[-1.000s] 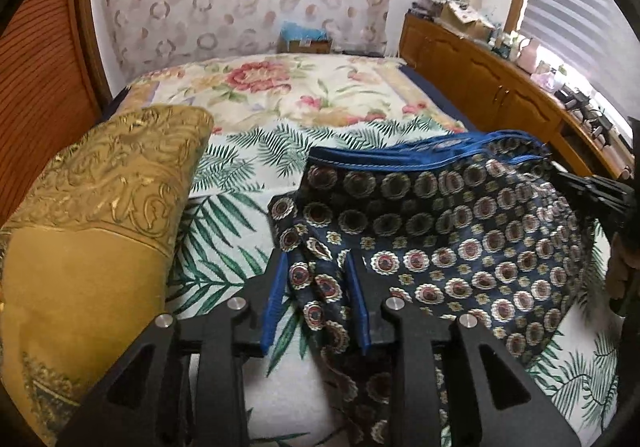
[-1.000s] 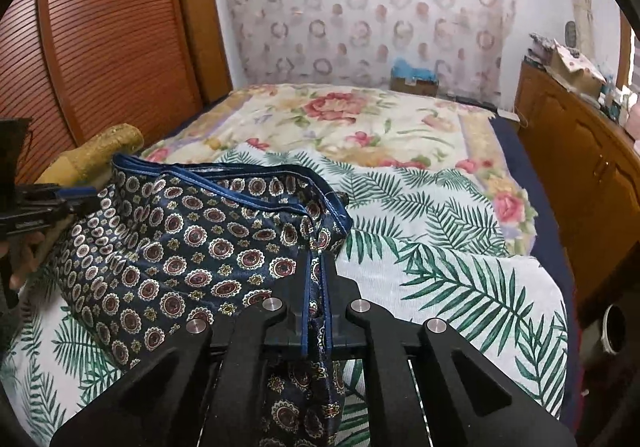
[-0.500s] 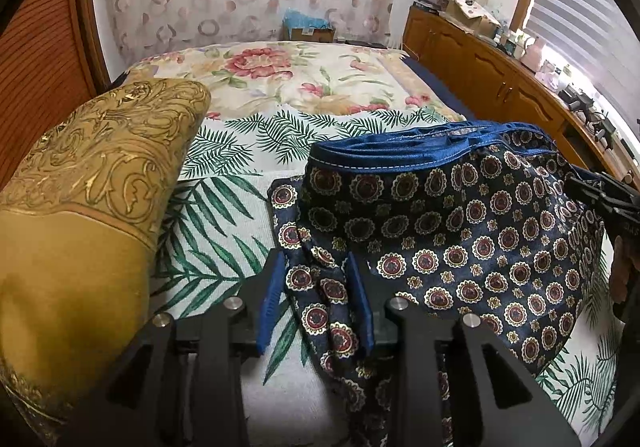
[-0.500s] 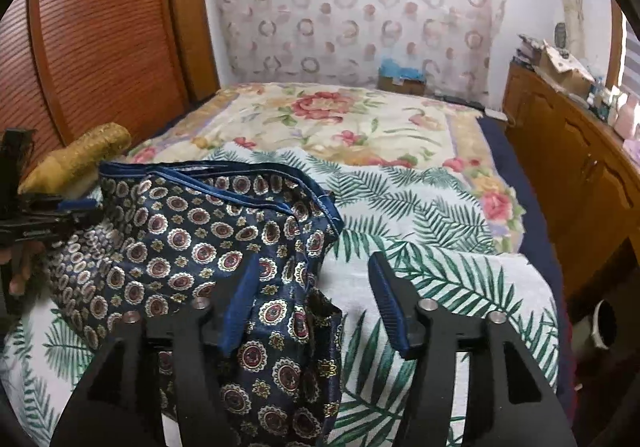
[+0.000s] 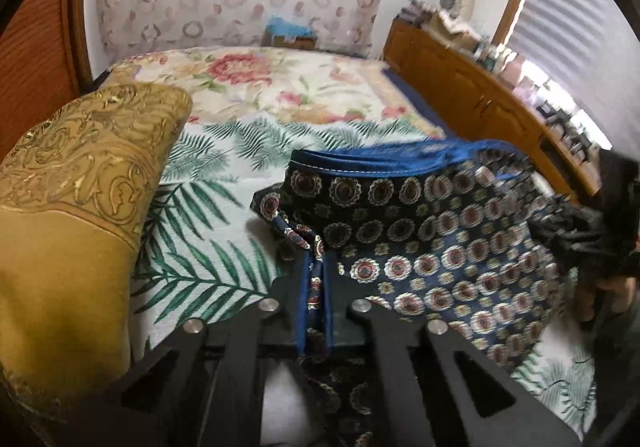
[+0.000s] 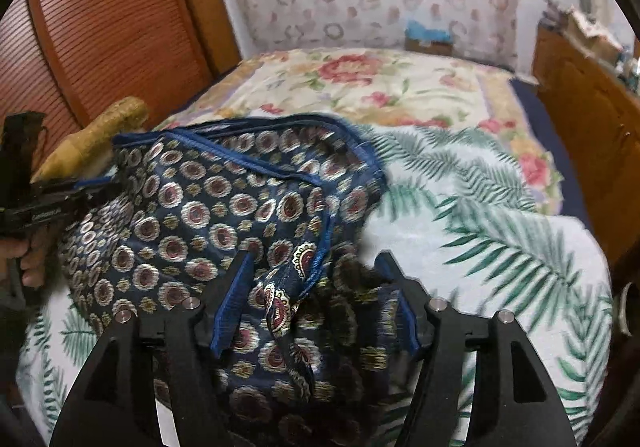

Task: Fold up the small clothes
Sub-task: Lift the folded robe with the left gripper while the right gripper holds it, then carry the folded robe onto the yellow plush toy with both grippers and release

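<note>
Two changes mark this moment, and both concern the patterned shorts heaped on the leaf-print blanket over the bed, beside the gold pillow. The biggest is on the right: the right tool, which a second ago pinched a blue-piped edge, has just been opening, and its jaws now stand apart with loose cloth lying between them, unpressed. On the left the reverse holds: the left tool, earlier half open around a bunched fold, has just been closing and now clamps that fold between its blue pads. My reading is that the grip has been swapped, so the left end is secured while the right side is free to seek a new edge for folding.
</note>
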`<state>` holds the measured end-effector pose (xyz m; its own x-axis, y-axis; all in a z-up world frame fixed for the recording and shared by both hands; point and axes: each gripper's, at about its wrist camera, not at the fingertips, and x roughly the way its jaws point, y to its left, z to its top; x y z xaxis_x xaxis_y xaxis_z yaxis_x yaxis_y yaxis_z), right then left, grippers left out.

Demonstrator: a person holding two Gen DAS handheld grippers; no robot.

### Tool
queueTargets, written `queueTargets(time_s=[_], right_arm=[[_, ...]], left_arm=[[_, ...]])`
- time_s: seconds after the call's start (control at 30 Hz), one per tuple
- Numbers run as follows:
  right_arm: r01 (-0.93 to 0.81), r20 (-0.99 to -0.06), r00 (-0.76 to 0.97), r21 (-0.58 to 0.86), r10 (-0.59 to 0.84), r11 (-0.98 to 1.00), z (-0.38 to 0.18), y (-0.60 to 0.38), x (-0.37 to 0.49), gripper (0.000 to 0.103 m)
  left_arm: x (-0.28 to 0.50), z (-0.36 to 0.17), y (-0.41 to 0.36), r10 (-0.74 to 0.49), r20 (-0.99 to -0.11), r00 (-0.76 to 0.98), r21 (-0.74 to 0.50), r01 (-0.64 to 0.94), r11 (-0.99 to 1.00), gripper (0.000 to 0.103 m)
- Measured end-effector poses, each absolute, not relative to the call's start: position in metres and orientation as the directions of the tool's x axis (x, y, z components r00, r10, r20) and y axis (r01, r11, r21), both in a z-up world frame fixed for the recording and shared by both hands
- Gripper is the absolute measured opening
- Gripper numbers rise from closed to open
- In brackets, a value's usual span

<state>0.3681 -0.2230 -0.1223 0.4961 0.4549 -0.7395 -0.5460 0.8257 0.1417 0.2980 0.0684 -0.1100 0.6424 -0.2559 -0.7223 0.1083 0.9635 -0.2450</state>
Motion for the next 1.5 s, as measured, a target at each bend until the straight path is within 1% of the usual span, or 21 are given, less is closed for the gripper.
queueTargets(time_s=[0.07,0.1,0.13,0.17,0.2,0.23,0.27,0.37,0.4,0.5,0.63,0.7,0.8,0.87,0.93,1.1,1.33,1.5], right_arm=[[-0.557,-0.742,0.488,0.141,0.460,0.818,-0.123,-0.220,0.367,0.063],[-0.563,-0.740,0.481,0.150,0.470,0.812,-0.123,-0.218,0.366,0.057],[-0.574,-0.739,0.475,0.152,0.478,0.805,-0.123,-0.216,0.365,0.053],[-0.581,-0.739,0.470,0.153,0.483,0.800,-0.123,-0.215,0.364,0.044],[-0.586,-0.736,0.469,0.153,0.488,0.795,-0.122,-0.214,0.363,0.020],[-0.601,-0.730,0.452,0.174,0.512,0.780,-0.121,-0.212,0.361,0.012],[-0.610,-0.718,0.451,0.186,0.531,0.770,-0.120,-0.211,0.358,0.011],[-0.624,-0.688,0.503,0.131,0.524,0.770,-0.106,-0.206,0.346,0.009],[-0.625,-0.671,0.517,0.130,0.532,0.770,-0.100,-0.206,0.342,0.008],[-0.634,-0.636,0.546,0.111,0.545,0.765,-0.080,-0.202,0.332,0.008],[-0.663,-0.609,0.566,0.063,0.555,0.746,-0.053,-0.186,0.320,0.008],[-0.687,-0.596,0.567,0.038,0.568,0.726,-0.039,-0.175,0.317,0.008],[-0.732,-0.571,0.567,-0.020,0.594,0.681,-0.012,-0.148,0.316,0.008],[-0.775,-0.543,0.557,-0.068,0.629,0.628,0.009,-0.123,0.315,0.008],[-0.802,-0.527,0.549,-0.112,0.649,0.587,0.021,-0.099,0.318,0.008],[-0.852,-0.535,0.505,-0.183,0.677,0.491,0.035,-0.023,0.330,0.008],[-0.890,-0.584,0.453,-0.252,0.673,0.380,0.016,0.086,0.344,0.008],[-0.911,-0.591,0.412,-0.243,0.694,0.334,0.006,0.148,0.344,0.008]], left_arm=[[0.289,-0.099,0.065,-0.253,-0.696,0.672,-0.228,0.128,0.965,0.001],[0.285,-0.094,0.064,-0.247,-0.685,0.685,-0.215,0.134,0.967,0.001],[0.279,-0.087,0.061,-0.234,-0.675,0.700,-0.192,0.139,0.971,0.001],[0.274,-0.082,0.060,-0.233,-0.663,0.712,-0.187,0.144,0.972,0.001],[0.271,-0.077,0.059,-0.239,-0.650,0.721,-0.190,0.151,0.970,0.001],[0.266,-0.071,0.059,-0.245,-0.637,0.731,-0.195,0.155,0.969,0.001],[0.262,-0.065,0.062,-0.249,-0.622,0.743,-0.198,0.158,0.967,0.001],[0.246,-0.048,0.067,-0.241,-0.589,0.772,-0.189,0.159,0.969,0.001],[0.240,-0.043,0.069,-0.227,-0.583,0.780,-0.170,0.156,0.973,0.001],[0.227,-0.032,0.079,-0.227,-0.551,0.803,-0.177,0.154,0.972,0.001],[0.201,-0.011,0.104,-0.200,-0.481,0.854,-0.192,0.121,0.974,0.001],[0.191,-0.003,0.119,-0.175,-0.450,0.876,-0.200,0.092,0.976,0.001],[0.172,0.007,0.148,-0.094,-0.405,0.909,-0.192,0.016,0.981,0.001],[0.164,0.005,0.164,-0.035,-0.392,0.919,-0.185,-0.041,0.982,0.001],[0.155,-0.001,0.179,0.030,-0.388,0.921,-0.170,-0.104,0.980,0.001],[0.137,-0.024,0.209,0.116,-0.388,0.914,-0.195,-0.204,0.959,0.001],[0.099,-0.061,0.230,0.155,-0.395,0.906,-0.289,-0.282,0.915,0.001],[0.094,-0.080,0.231,0.196,-0.437,0.878,-0.278,-0.339,0.899,0.001]])
